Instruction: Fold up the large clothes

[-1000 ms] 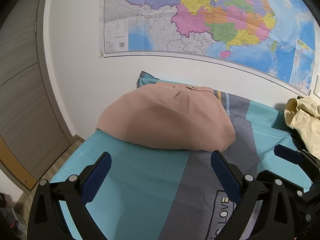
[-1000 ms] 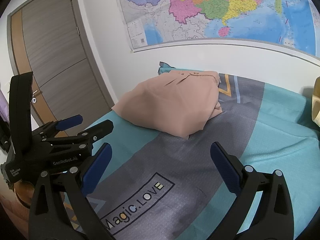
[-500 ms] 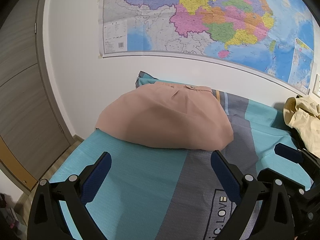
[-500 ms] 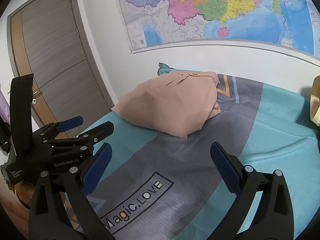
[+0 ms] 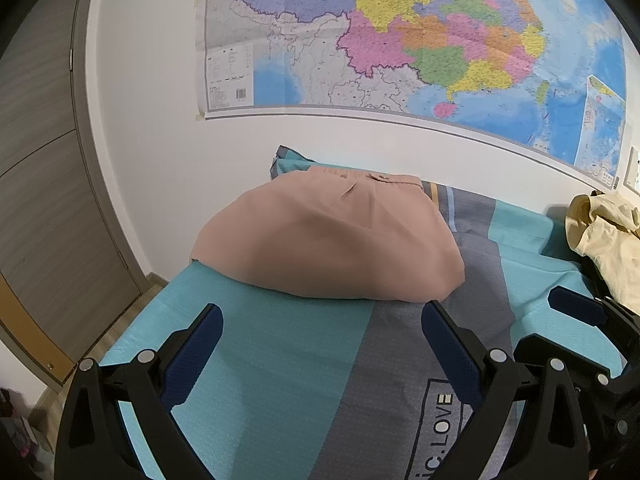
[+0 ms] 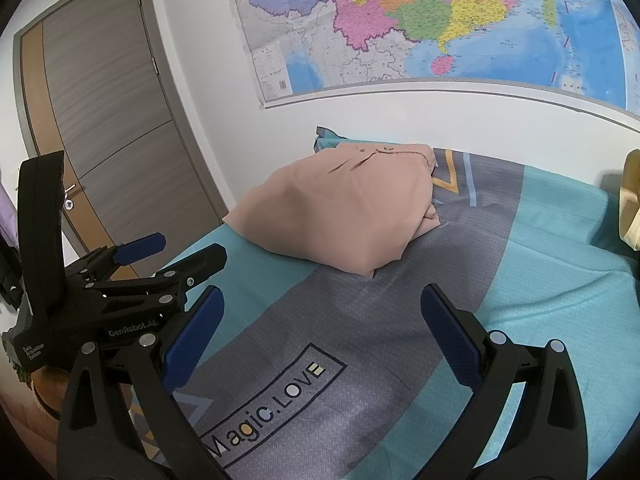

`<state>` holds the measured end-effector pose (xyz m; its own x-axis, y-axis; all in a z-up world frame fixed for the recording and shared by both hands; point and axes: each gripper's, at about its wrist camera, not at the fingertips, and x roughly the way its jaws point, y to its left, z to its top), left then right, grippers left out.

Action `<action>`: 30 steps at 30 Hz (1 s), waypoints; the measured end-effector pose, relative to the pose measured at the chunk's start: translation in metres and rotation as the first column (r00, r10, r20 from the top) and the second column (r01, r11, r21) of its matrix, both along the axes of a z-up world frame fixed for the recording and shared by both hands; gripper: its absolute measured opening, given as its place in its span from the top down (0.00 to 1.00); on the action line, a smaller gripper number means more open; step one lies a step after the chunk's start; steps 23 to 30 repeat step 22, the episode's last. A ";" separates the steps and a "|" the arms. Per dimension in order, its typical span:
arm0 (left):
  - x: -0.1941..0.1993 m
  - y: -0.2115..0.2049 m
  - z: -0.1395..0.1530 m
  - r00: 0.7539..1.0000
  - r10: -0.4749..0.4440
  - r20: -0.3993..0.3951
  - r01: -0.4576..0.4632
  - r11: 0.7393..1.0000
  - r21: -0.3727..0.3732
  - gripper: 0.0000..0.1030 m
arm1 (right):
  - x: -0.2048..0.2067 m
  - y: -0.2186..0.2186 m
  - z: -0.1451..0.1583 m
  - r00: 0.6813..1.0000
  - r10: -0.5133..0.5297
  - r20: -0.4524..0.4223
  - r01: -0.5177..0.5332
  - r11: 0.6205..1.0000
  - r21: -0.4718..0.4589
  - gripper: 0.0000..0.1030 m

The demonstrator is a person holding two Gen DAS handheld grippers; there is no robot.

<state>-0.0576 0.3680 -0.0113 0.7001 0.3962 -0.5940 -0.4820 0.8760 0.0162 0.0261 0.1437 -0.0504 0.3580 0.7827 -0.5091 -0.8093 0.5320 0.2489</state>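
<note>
A: Where is the garment now, seen from the tongs?

B: The pink folded garment lies ahead of both tongs on the bed, far side, close to the wall under the map. It is just beyond the tips of the left tongs and not touching them. From the right tongs it is ahead and a little to the left, also apart.

A: And the tongs, what is their state?

B: Both stand wide apart and they hold nothing. The left tongs also show at the left side of the right view, spread in the same way.

A: Which step is it, you think?

B: The pink piece looks already folded into a compact bundle, with the waistband and button at the far edge. So I judge that this fold is finished and both hands are free between two pieces.

A: What does the next move need?

B: To the right of the left tongs, at the bed edge, there is a beige crumpled garment. Probably it is next. The tongs must go there, take it by an edge and spread it flat on the free sheet in front of them.
</note>
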 end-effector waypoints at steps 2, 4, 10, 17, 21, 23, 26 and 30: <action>-0.001 0.000 0.000 1.000 0.000 0.003 0.000 1.000 0.001 0.07 | 0.000 0.000 0.000 1.000 0.001 0.000 -0.001 1.000 0.000 0.06; 0.000 0.000 0.000 1.000 0.000 0.005 0.000 1.000 0.005 0.07 | 0.000 0.000 0.000 1.000 0.000 0.001 0.000 1.000 0.001 0.06; -0.002 -0.005 0.001 1.000 0.000 0.020 -0.001 0.999 0.042 0.08 | 0.000 -0.001 0.000 1.000 -0.003 -0.001 0.003 1.000 0.000 0.06; 0.001 -0.012 -0.003 0.999 -0.039 0.010 0.039 0.999 0.003 0.07 | 0.003 -0.013 0.000 0.999 -0.036 -0.011 0.036 0.999 -0.001 0.06; 0.009 -0.026 -0.011 0.994 -0.112 -0.001 0.112 0.993 -0.038 0.07 | 0.004 -0.033 -0.006 0.996 -0.087 -0.027 0.087 0.996 -0.001 0.06; 0.013 -0.031 -0.014 0.989 -0.146 -0.007 0.146 0.988 -0.059 0.07 | 0.003 -0.042 -0.008 0.993 -0.113 -0.031 0.113 0.994 -0.007 0.06; 0.013 -0.031 -0.014 0.989 -0.146 -0.007 0.146 0.988 -0.059 0.07 | 0.003 -0.042 -0.008 0.993 -0.113 -0.031 0.113 0.994 -0.007 0.06; 0.013 -0.031 -0.014 0.989 -0.146 -0.007 0.146 0.988 -0.059 0.07 | 0.003 -0.042 -0.008 0.993 -0.113 -0.031 0.113 0.994 -0.007 0.06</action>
